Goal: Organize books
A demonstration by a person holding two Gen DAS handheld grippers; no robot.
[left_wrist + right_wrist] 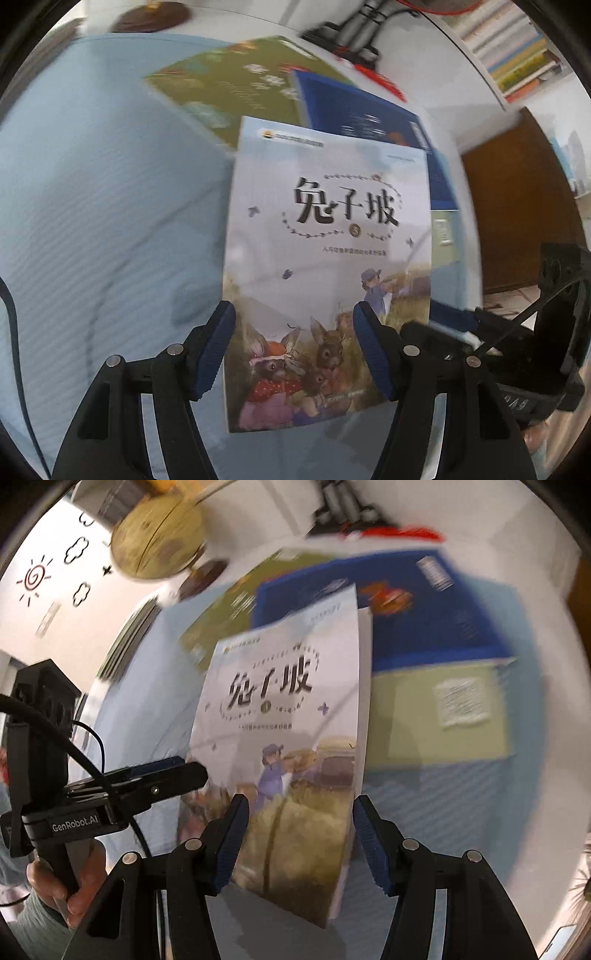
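A pale book with rabbits on its cover (325, 221) (288, 701) fills the middle of both views, tilted, sharp against a smeared background. My left gripper (293, 314) has its jaws apart: the left pad sits at the book's left edge and the right finger crosses in front of the cover. My right gripper (301, 805) mirrors it, with the right pad at the page edge and the left finger over the cover. Each gripper shows in the other's view, the left gripper (177, 771) and the right gripper (454, 317), reaching in at the book's sides. Neither pair of jaws closes across the book.
On the light blue cloth (92, 184) behind lie a green book (229, 85), a blue book (424, 627) and a pale green book (443, 716). A globe (159, 535) stands at the back left, shelved books (517, 55) at the far right. A hand (74, 886) holds the left gripper.
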